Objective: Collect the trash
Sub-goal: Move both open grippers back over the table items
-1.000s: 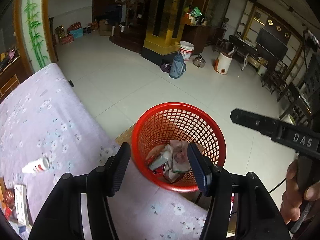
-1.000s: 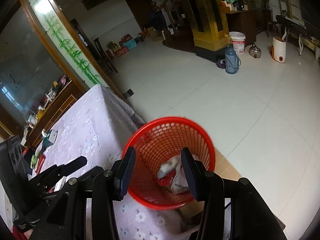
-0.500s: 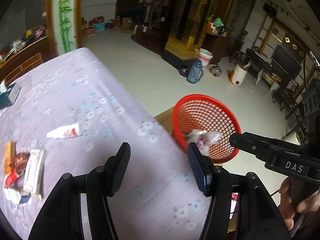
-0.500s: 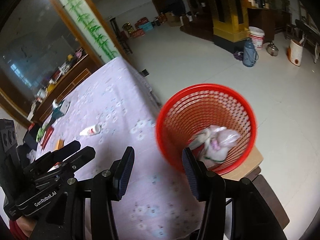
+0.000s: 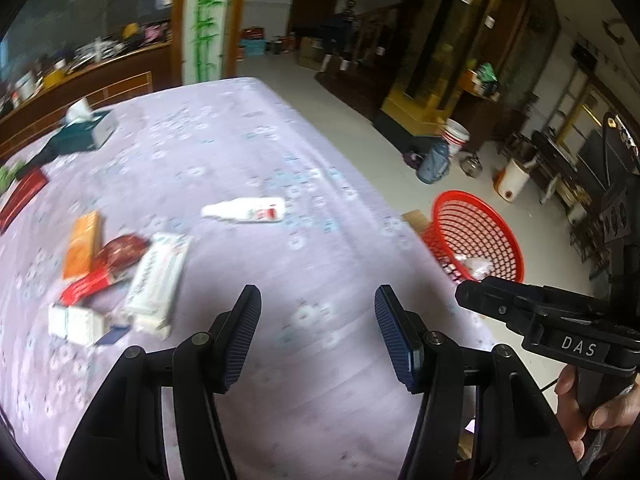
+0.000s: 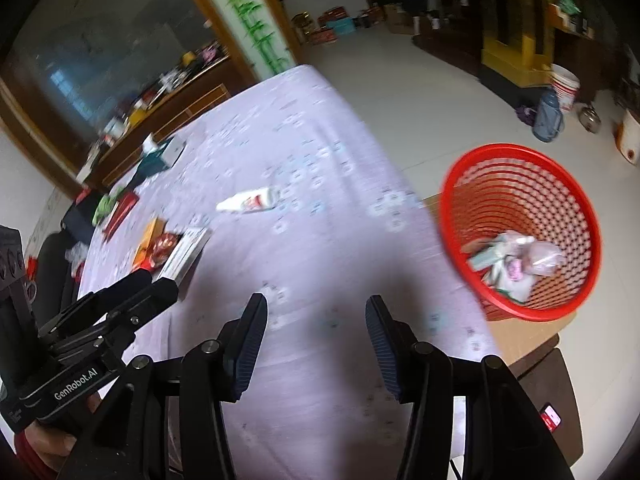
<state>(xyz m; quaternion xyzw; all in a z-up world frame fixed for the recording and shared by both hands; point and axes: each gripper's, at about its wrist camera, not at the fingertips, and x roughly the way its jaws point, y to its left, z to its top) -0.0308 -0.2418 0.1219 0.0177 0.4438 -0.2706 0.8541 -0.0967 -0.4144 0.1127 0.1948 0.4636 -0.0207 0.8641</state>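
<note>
Since a second ago: we have swung both grippers away from the red mesh basket (image 6: 520, 232) and back over the table (image 5: 280, 380); then the basket sat between our fingers in both views, now it lies off to the right.
Basket contents: a crumpled plastic bag (image 6: 532, 260) and some packaging lie at the bottom, so we judge the last drop finished.
Left gripper (image 5: 318, 332): jaws spread wide, nothing between them, hovering above bare purple floral cloth.
Right gripper (image 6: 316, 344): likewise spread and empty, just beside the left one, nearer the basket.
Trash left on the table: a white bottle with a red label (image 5: 245, 210) lies on its side, alone, mid-table; further left a pile holds a long white carton (image 5: 156, 280), an orange box (image 5: 82, 244), a dark red wrapper (image 5: 120, 250) and a small white box (image 5: 74, 324), touching or overlapping one another.
Probably not trash: a teal tissue box (image 5: 86, 130) far back, well apart from the pile.
Meaning for the task: we are between pickups; several pieces remain.
Next target, our guess: the bottle, since it lies clear of everything else, though blur hides whether it is capped.
</note>
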